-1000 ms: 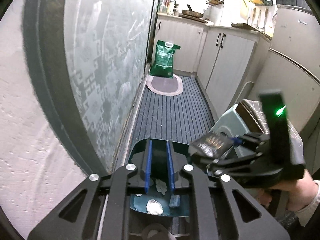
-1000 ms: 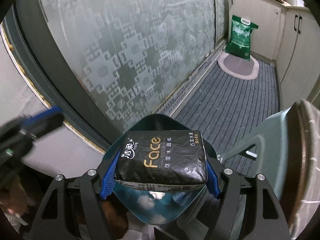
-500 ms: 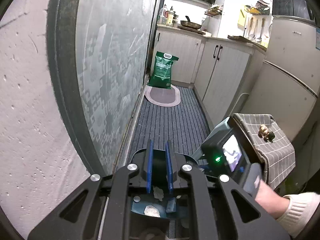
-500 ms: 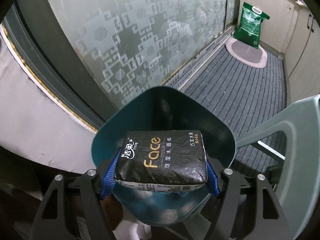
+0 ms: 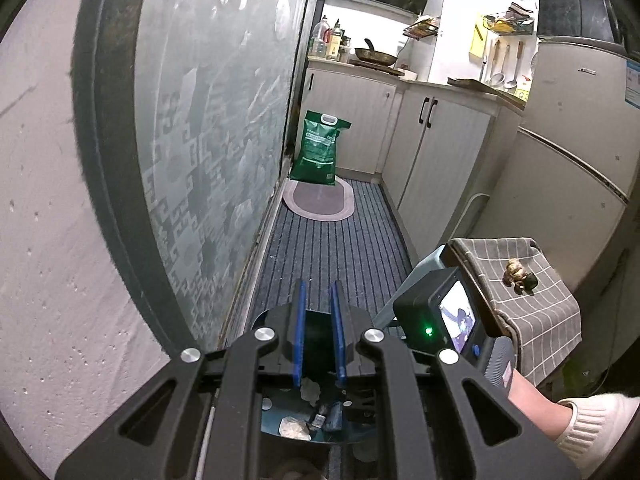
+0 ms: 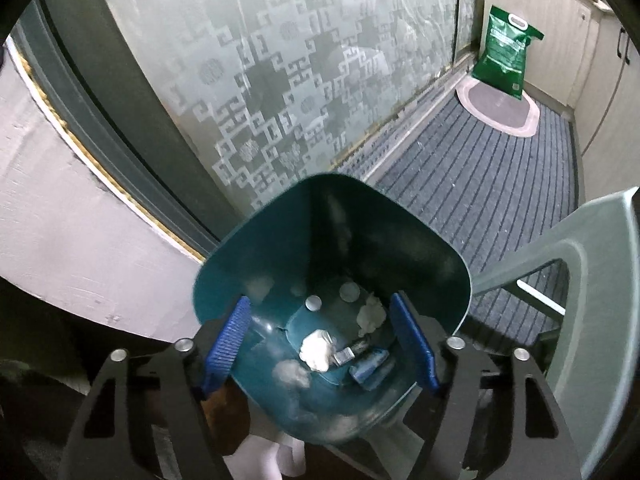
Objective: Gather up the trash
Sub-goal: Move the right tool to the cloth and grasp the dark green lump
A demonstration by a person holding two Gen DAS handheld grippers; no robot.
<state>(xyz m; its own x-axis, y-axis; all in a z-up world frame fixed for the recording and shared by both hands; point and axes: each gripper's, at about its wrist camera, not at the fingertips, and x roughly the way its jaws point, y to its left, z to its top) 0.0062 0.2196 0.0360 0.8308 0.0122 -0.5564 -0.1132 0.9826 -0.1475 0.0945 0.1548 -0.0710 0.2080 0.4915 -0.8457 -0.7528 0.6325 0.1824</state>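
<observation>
**Bin check: left jaws clamped, right jaws empty**

Far left, both views: rough plaster wall, then a frosted glass door with a squared pattern.

Centre, low: left gripper, jaws all but shut, a narrow slot only, pinching the dark teal wall of the trash bin. Bin tilted, mouth towards the right wrist camera, just beside the door frame.

Inside the bin, at the bottom: crumpled white tissue wads, a blue wrapper beside them, and small silvery scraps too blurred to identify.

Right gripper poised directly above the bin mouth, pointing steeply down into it. Jaws spread wide, just been closing, gripping nothing; only the bin interior visible between the pads.

Beyond the bin: striped floor runner, oval mat at its far end, green bag upright on the mat's back edge.

Right of the runner: pale cabinets. Nearer: grey-green chair draped with a checked cloth. Lower right: white knitted sleeve behind the right gripper's handle.

Far right: fridge.
</observation>
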